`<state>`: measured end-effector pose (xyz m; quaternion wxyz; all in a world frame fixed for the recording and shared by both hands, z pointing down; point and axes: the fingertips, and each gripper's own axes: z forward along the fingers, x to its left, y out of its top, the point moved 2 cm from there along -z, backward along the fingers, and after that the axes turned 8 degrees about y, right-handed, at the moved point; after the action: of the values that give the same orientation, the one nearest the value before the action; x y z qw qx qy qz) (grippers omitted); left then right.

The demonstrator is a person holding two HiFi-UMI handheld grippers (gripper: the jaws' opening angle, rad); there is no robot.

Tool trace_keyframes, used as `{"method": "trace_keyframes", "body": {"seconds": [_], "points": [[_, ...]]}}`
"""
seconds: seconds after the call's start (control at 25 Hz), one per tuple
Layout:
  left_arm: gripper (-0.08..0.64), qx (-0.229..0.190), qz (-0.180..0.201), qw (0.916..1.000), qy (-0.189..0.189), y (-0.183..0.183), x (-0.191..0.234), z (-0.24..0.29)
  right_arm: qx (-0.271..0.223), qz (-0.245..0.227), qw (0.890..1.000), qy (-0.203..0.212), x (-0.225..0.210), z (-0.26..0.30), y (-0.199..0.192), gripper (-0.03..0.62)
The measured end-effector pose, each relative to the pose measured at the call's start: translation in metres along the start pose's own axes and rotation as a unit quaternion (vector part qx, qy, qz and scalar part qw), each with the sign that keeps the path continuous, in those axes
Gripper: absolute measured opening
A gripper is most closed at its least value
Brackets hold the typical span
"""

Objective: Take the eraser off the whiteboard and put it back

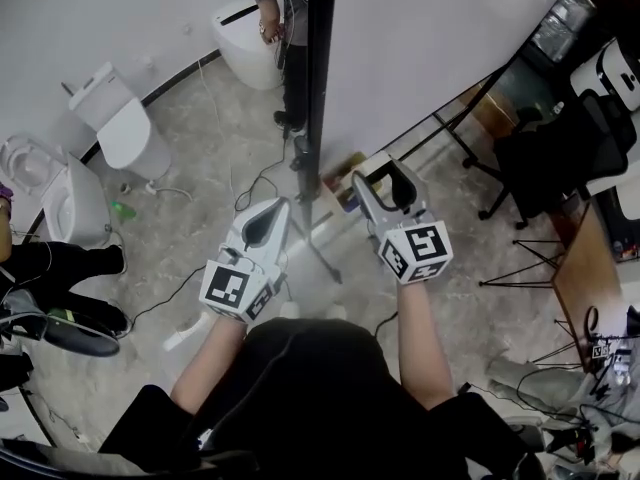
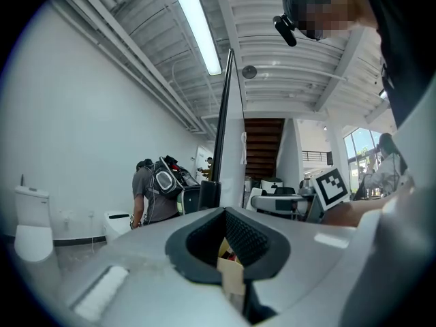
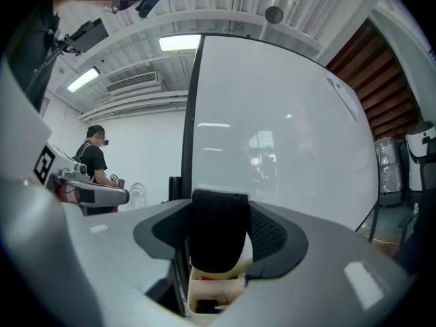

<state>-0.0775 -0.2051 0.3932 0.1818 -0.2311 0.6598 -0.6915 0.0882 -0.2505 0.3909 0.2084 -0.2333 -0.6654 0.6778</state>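
Right gripper view first: the right claw (image 3: pixel 219 251) stands wide and is clamped on the eraser (image 3: pixel 218 227), black felt end up and pale body below. The whiteboard (image 3: pixel 286 128) fills the space right behind it, clean and glossy. The eraser is near the board, but whether the felt touches it I can't tell.

The head view gives the layout from above. Both claws point level, side by side, with the right one ahead and close to the board's face. The board's black post (image 1: pixel 320 68) runs up the middle between them. From here the eraser is only a dark patch inside the right claw.

Over to the left gripper view: the left claw (image 2: pixel 228 240) has a narrow gap and nothing in it. A bit of tan cardboard (image 2: pixel 230 261) shows through the slot. This view alone catches the brown stairs (image 2: pixel 264 148) far behind and a long ceiling lamp (image 2: pixel 197 26). It also shows the right claw's marker cube (image 2: pixel 332 186) off to the right.

Now the room. There's a mottled grey floor (image 1: pixel 190 228) with cables across it. Two white toilets (image 1: pixel 120 118) stand at the left by the wall. Another person (image 1: pixel 272 8) stands at the far side. To the right are a black office chair (image 1: pixel 560 158) and a wooden table (image 1: pixel 585 278).
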Motion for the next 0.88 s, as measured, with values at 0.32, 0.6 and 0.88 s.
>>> {"method": "trace_keyframes", "body": {"seconds": [0.32, 0.6, 0.88], "points": [[0.005, 0.003, -0.003, 0.9998, 0.020, -0.009, 0.010, -0.003, 0.014, 0.002, 1.000, 0.008, -0.008, 0.028, -0.025, 0.256], [0.005, 0.007, -0.005, 0.9995, 0.029, -0.011, 0.015, -0.004, 0.029, 0.004, 1.000, 0.008, -0.012, 0.039, -0.044, 0.256], [0.005, 0.016, -0.007, 0.9991, 0.040, -0.013, 0.021, -0.003, 0.051, 0.005, 0.999, 0.011, -0.011, 0.051, -0.063, 0.258]]}}
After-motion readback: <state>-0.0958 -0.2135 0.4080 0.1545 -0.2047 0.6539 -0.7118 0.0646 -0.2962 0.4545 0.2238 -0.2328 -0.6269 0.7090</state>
